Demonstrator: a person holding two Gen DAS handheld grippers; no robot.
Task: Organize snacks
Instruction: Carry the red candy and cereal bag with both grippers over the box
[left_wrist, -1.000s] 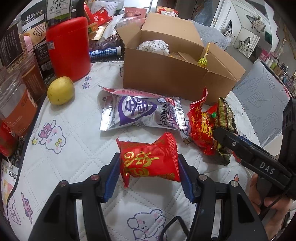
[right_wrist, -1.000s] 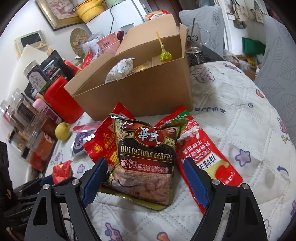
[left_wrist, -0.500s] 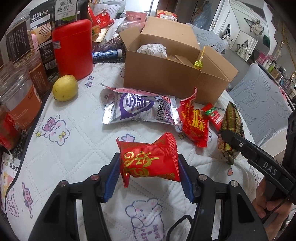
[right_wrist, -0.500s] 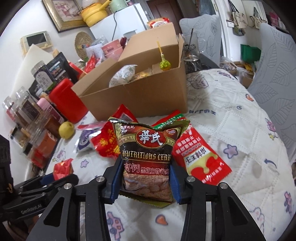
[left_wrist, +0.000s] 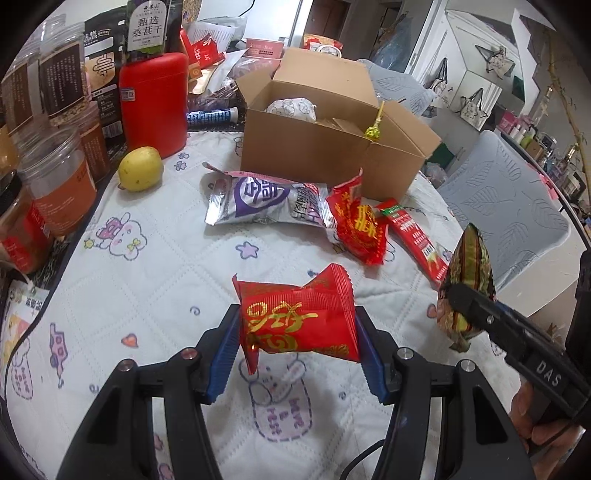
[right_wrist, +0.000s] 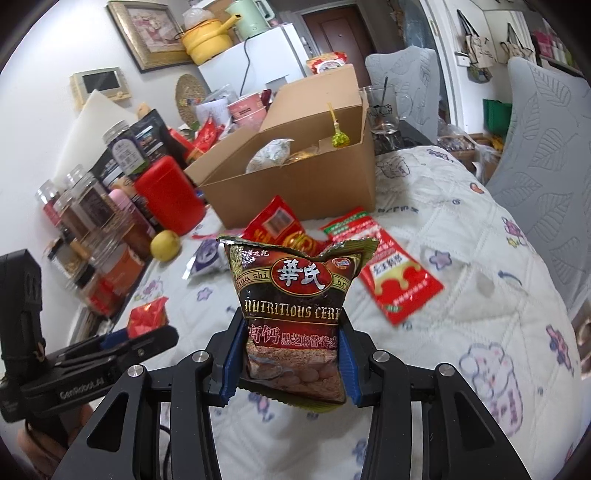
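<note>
Brown cereal packet (right_wrist: 291, 317), crumpled top, upright in clenched right gripper (right_wrist: 290, 358); left gripper (left_wrist: 295, 343) around red packet (left_wrist: 297, 317)

Glossy crinkled foil red snack packet (left_wrist: 295, 319), matt brown cardboard box (left_wrist: 325, 155), quilted cloth table cover (left_wrist: 155, 266)

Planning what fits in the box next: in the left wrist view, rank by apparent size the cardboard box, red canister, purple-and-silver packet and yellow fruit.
1. cardboard box
2. red canister
3. purple-and-silver packet, close to the canister; ranking unsure
4. yellow fruit
</note>
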